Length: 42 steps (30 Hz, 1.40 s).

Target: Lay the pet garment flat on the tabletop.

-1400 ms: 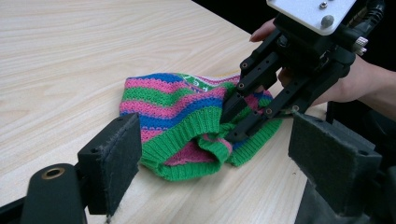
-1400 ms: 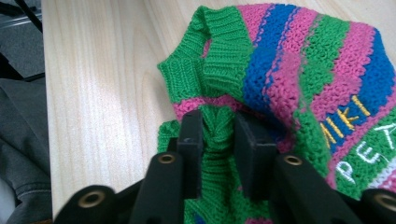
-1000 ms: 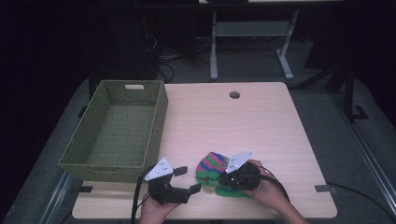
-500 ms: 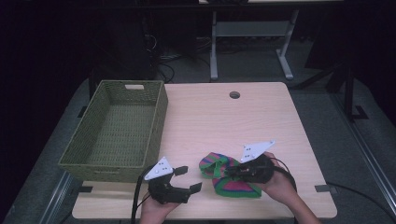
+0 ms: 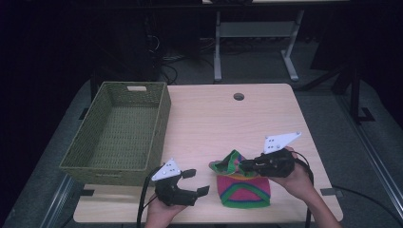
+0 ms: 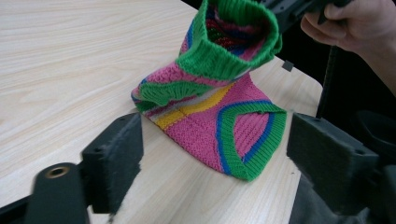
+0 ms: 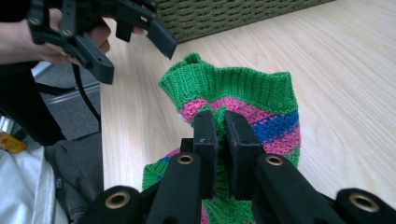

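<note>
Knit in pink, green, yellow and blue, the hat [image 5: 243, 189] lies on the tabletop [image 5: 228, 123] near its front edge, flat end toward the person, green cuff lifted up and away. The right tongs [image 5: 243, 166] are pinched nearly closed on that cuff. The left tongs [image 5: 196, 181] gape wide beside it, holding nothing. The high view adds a wicker basket [image 5: 119, 137]; the left gripper view shows the cuff's hollow.
</note>
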### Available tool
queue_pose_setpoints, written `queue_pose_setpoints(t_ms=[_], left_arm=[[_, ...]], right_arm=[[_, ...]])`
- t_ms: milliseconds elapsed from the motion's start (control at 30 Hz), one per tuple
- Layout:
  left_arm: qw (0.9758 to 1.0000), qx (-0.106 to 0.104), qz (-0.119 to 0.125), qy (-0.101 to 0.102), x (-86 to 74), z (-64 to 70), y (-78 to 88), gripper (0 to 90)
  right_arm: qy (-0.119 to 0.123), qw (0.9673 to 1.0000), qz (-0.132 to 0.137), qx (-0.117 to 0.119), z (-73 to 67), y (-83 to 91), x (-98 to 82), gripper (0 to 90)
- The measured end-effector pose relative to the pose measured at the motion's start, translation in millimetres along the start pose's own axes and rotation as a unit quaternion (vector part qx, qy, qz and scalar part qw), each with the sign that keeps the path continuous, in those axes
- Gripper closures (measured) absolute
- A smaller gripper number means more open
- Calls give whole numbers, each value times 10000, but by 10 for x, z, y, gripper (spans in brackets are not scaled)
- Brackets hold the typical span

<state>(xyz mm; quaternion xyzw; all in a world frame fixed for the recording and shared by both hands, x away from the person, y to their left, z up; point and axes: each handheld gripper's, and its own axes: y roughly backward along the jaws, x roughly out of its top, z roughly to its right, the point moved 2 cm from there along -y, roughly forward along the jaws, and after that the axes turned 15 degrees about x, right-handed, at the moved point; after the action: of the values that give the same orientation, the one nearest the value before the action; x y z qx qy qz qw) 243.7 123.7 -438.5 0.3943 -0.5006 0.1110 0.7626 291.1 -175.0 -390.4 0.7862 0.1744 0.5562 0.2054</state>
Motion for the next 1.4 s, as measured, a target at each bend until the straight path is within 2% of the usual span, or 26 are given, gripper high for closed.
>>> queue_pose_setpoints(t_ms=[167,233,333,500,633,733,800,867,933,967,1067,1133,1233,1400], left_arm=[[9999,-84,10,-119,56,-30,-124,222],[9999,-41,21,-128,78,-45,-182,228],[9996,9,15,-281,99,-89,-264,250],[9994,100,-57,-321,102,-182,-409,292],[9990,8,-96,-433,97,-213,-494,351],[9986,-61,113,-504,121,-205,-515,412],[9983,-169,154,-530,144,-193,-539,434],[9980,-198,90,-593,162,-190,-588,475],[9984,-391,-15,-416,166,-233,-664,493],[9982,-445,-12,-391,165,-253,-691,508],[9978,-558,86,-340,165,-281,-728,637],[9971,-644,155,-378,168,-273,-727,738],[9961,-741,222,-432,195,-259,-706,817],[9955,-773,295,-456,252,-250,-661,844]], right_arm=[[-26,9999,112,57,59,76,16,836],[-31,9998,156,99,76,93,20,836],[-23,9998,143,151,90,100,24,836],[-25,9995,172,269,121,130,11,835],[-7,9993,211,298,148,148,5,835],[9,9992,194,336,158,156,0,834],[17,9993,178,334,153,171,-1,835],[19,9992,190,343,153,189,4,835],[20,9995,141,292,157,201,8,835],[13,9995,160,290,162,199,7,834],[-13,9996,113,268,168,191,-2,834],[-28,9996,89,272,176,191,-9,834],[-34,9996,92,272,188,198,-12,835],[-46,9997,121,219,178,221,-16,835]])
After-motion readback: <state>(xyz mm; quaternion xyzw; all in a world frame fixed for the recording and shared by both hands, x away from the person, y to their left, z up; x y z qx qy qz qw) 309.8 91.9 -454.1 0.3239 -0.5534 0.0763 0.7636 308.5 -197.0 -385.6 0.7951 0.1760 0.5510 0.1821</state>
